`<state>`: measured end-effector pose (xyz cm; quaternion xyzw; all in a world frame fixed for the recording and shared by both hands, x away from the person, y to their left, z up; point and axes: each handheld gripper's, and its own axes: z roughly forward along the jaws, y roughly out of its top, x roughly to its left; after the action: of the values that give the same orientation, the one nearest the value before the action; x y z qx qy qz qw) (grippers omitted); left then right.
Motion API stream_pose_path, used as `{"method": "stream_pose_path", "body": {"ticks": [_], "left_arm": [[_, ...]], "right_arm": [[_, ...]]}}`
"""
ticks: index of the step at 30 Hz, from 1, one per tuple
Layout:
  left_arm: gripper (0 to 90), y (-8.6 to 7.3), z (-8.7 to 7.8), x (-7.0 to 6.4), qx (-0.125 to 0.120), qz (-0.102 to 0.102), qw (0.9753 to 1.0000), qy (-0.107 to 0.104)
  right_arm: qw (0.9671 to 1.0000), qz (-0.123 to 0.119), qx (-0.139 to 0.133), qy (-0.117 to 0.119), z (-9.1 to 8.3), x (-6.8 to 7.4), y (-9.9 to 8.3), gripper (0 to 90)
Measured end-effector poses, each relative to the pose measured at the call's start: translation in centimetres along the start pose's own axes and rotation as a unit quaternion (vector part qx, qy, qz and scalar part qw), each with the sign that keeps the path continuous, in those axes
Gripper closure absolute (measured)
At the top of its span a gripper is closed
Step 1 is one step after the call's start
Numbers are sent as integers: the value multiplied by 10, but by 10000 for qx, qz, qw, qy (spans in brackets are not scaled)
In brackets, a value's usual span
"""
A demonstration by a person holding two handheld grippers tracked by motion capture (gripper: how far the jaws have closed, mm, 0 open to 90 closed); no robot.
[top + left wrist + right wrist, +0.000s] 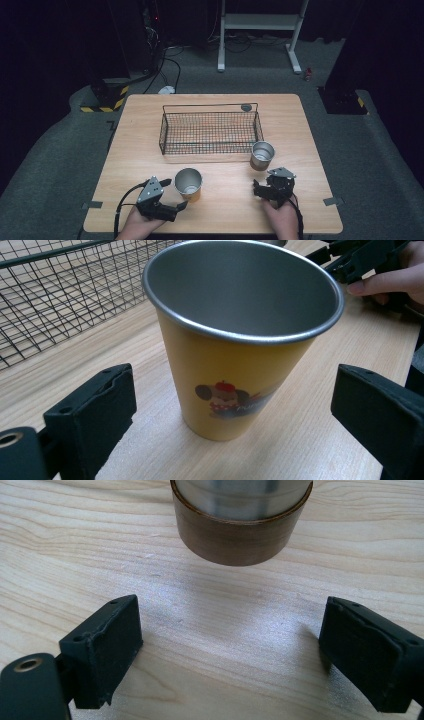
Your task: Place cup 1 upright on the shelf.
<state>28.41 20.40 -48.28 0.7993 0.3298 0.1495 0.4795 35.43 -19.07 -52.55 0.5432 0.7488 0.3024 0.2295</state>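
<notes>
the yellow metal cup with a cartoon print and a bare steel inside [235, 360] stands upright on the light wooden table [225, 210], mouth up, its long axis vertical and widening toward the rim; the print faces the left gripper's camera. it sits between the spread jaws of the left gripper [235, 410], which touch nothing, so nothing is grasped yet. in the high view this cup [188, 184] is just beside the left gripper [175, 192], near the front edge.

the silver steel cup with a brown band at its base [241, 517] also stands upright, mouth up, a little ahead of the right gripper [230, 645], whose jaws gape wide and hold nothing. it [262, 155] stands just off the near right corner of the black wire basket [165, 131].

the basket looks empty, though the mesh makes that hard to confirm. judging from this, the work is at its start: both cups remain to be gripped and probably lifted into the basket.
</notes>
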Motion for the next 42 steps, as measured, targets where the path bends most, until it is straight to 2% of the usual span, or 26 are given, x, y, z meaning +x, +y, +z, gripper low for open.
{"method": "stream_pose_path", "body": {"ticks": [16, 24, 29, 37, 40, 42], "left_arm": [[29, 9, 17, -3, 24, 94, 9999, -135], [29, 16, 28, -2, -26, 70, 9997, -219], [29, 16, 33, 1, -157, -33, 9995, -256], [50, 15, 34, 0, -304, -13, 9992, -267], [64, 14, 33, 0, -344, -101, 9988, -322], [79, 14, 32, -1, -361, -61, 9988, -321]], "right_arm": [[10000, -1, 1, 1, 0, 0, 0, 98], [10000, -20, 2, 24, 0, 0, 0, 99], [10000, -21, 3, 24, 0, 0, 0, 99], [10000, -22, 1, 23, 0, 0, 0, 99], [10000, -19, -3, 18, 0, 0, 0, 99], [10000, -21, -3, 17, 0, 0, 0, 99]]}}
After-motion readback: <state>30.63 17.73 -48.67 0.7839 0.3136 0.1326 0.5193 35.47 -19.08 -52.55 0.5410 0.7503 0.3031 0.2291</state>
